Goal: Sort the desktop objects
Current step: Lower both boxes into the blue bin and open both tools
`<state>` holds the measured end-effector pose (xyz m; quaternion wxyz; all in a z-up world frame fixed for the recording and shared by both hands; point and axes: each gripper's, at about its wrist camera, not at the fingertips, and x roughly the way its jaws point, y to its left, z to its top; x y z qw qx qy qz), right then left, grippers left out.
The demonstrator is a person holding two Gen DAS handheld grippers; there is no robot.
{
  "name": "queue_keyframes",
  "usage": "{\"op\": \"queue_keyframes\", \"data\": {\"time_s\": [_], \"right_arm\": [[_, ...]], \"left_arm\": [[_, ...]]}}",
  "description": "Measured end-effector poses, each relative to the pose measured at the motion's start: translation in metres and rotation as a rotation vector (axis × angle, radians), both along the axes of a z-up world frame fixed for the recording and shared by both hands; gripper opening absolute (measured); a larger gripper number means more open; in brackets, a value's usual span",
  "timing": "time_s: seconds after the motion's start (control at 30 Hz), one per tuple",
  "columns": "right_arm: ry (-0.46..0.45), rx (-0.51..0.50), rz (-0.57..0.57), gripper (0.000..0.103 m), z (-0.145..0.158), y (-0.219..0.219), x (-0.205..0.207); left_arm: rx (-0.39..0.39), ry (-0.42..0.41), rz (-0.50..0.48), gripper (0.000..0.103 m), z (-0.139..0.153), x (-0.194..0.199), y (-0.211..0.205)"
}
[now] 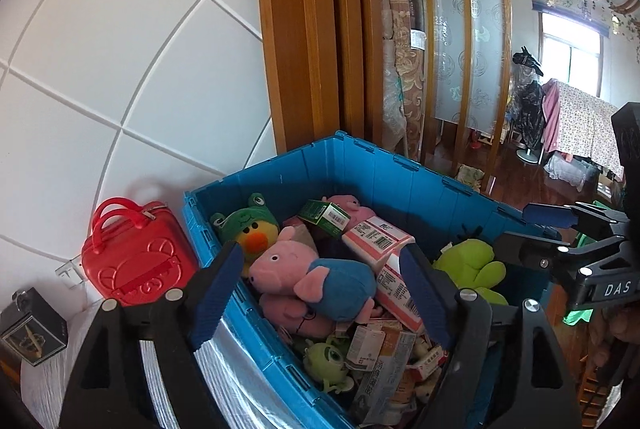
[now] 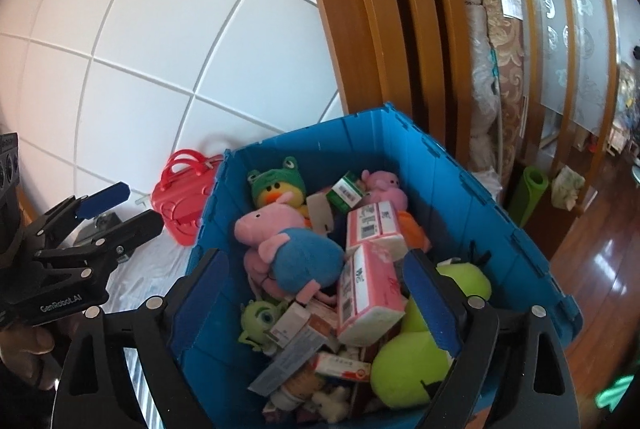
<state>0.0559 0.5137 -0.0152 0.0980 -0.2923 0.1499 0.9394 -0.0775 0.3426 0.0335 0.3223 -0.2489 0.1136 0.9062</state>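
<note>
The left tongs (image 1: 320, 293) stand wide apart above the blue crate (image 1: 360, 165), with nothing between their blue-padded fingers (image 1: 218, 293); the near-left wall of the crate passes just beneath them. The right tongs (image 2: 316, 303) also gape open and empty over the same crate, their fingers (image 2: 432, 305) framing the heap inside without touching it. Each pair shows in the other's view: the right tongs at the right edge of the left camera, the left tongs at the left edge of the right camera, a hand (image 2: 28, 357) below them. Directly ahead, on top of the heap, lies a pink pig plush in a blue dress (image 1: 320, 277), on its side. Behind it sits a yellow duck plush in a green frog hood (image 1: 248, 229), near the far-left corner, and a second pink pig (image 2: 382, 185) lies toward the far wall beside a small green box (image 1: 326, 217). Pink-and-white boxes (image 2: 368, 269) are stacked to the right of the dressed pig, and bright green plush (image 2: 408, 365) fills the near-right corner. A one-eyed green monster toy (image 2: 260, 317) lies lower down among small medicine cartons (image 1: 368, 349). Outside the crate, against its left wall, a red toy case with handles (image 1: 136, 257) stands on the white-covered surface (image 2: 148, 277) by the white panelled wall (image 1: 120, 49).
</note>
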Motion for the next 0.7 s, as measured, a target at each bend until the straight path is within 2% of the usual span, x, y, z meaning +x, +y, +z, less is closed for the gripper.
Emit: {"op": "queue_keyframes", "data": {"time_s": [0.03,0.07,0.43,0.7], "right_arm": [[-0.002,-0.001,0.002,0.102,0.0,-0.002,-0.001],[-0.001,-0.003,0.007,0.103,0.001,-0.005,-0.003],[-0.014,0.032,0.162,0.103,0.019,-0.08,-0.02],[-0.048,0.031,0.298,0.103,0.02,-0.146,-0.032]], "left_arm": [[0.005,-0.006,0.012,0.08,0.0,0.001,-0.005],[0.01,-0.012,0.022,0.08,0.0,0.0,-0.011],[0.002,-0.029,0.187,0.08,0.002,0.029,-0.092],[-0.028,-0.05,0.416,0.08,-0.006,0.055,-0.178]]}}
